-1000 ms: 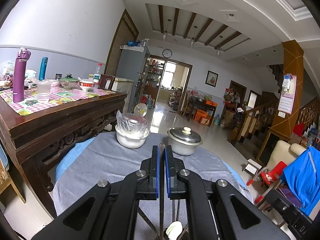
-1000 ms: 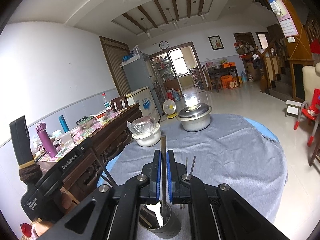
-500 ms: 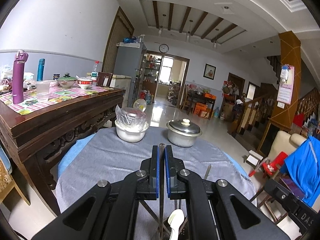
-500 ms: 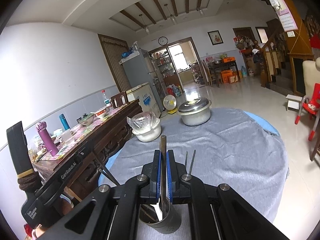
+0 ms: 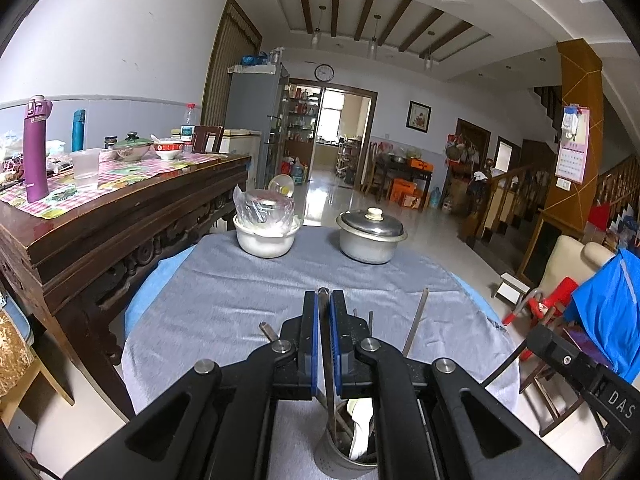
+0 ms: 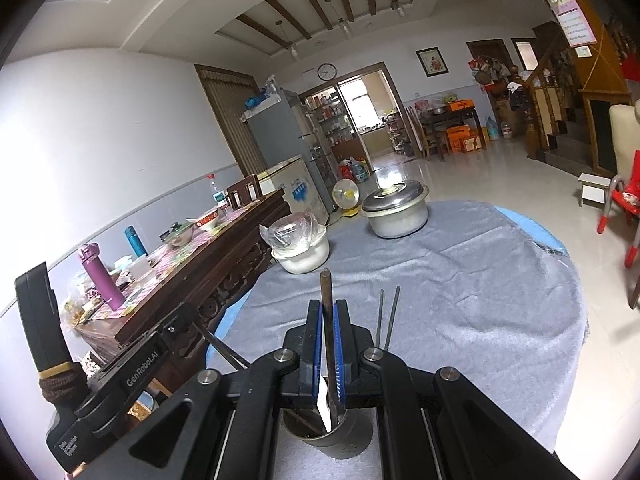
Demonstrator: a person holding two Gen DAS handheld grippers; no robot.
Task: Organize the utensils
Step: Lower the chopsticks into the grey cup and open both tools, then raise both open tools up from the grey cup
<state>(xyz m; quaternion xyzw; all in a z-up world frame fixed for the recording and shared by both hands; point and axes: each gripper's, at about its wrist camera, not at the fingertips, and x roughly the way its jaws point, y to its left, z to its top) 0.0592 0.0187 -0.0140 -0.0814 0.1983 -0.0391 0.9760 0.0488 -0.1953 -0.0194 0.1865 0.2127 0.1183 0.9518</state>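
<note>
The left gripper (image 5: 324, 300) has its jaws drawn narrow around a thin metal utensil handle (image 5: 325, 344), which stands upright between the blue pads (image 5: 313, 344) and pokes out just past their tips. Directly below those jaws sits a metal utensil cup (image 5: 344, 454), and the handle's lower end runs down into it. A white spoon (image 5: 362, 420) leans inside the cup, just to the right of the gripped handle, together with other dark sticks. To the right of the jaws another flat metal handle (image 5: 416, 320) rises from the cup and tilts outward.

The right gripper (image 6: 327, 308) is likewise closed narrow on a dark, slim utensil (image 6: 326, 320), held upright so that its top stands well above the jaw tips. Its lower end reaches into the same cup (image 6: 332, 438), seen just beneath the jaws in the right wrist view, with a white piece showing beside it inside the rim. Just right of these jaws a pair of thin metal chopsticks (image 6: 387, 316) stand out of the cup, side by side. The body of the left gripper shows at the lower left of this view.

The cup rests on a round desk covered by a grey cloth (image 5: 224, 304). Far ahead of the jaws, at the desk's opposite edge, stand a white bowl (image 5: 266, 238) holding a clear plastic bag and, to its right and well apart, a lidded metal pot (image 5: 370, 236).
</note>
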